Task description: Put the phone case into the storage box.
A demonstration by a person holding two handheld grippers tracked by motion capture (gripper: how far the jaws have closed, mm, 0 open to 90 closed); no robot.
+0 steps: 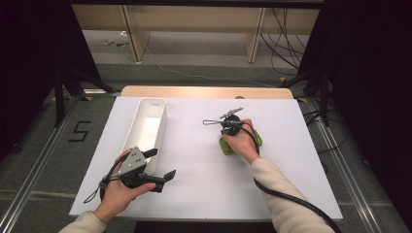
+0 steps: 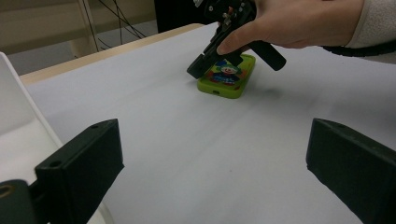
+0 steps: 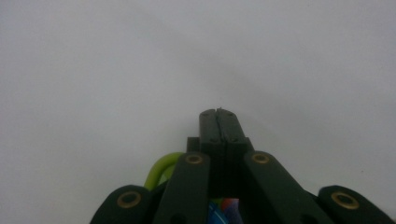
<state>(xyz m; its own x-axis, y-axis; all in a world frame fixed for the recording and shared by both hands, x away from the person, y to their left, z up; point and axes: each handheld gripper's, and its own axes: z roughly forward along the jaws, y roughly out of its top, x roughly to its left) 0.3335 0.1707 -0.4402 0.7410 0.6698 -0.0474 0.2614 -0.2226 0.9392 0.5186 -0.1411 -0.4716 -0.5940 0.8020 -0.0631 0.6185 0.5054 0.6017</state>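
nearest us, at the lower left of the high view, our left gripper (image 1: 163, 164) rests low over the white table (image 1: 194, 184) with its jaws spread wide and nothing between them; we judge it is parked there, close to the near end of the white bin (image 1: 147, 128), so it is ready without crowding the other hand. its own view looks out between those two black jaws across bare table, with a slice of the bin wall at the far left edge. farther out, right of centre in the high view, our right gripper (image 1: 228, 141) is tipped steeply down onto the green case (image 1: 227, 146), and our hand covers most of the case from above. the left gripper view, in its upper middle, gives what the high view hides: the green case (image 2: 227, 77) lies flat on the table with a bright clown picture facing up, and the right gripper (image 2: 198, 69) comes down on its near left corner. the right gripper view shows the jaws pressed tight together, tips against the white surface, a green curve (image 3: 161, 170) of the case just beside and beneath them. with nothing clamped, we judge the closed tips are there to nudge or pry the case at its edge rather than lift it. beyond the table lie a wooden edge, floor and cables.
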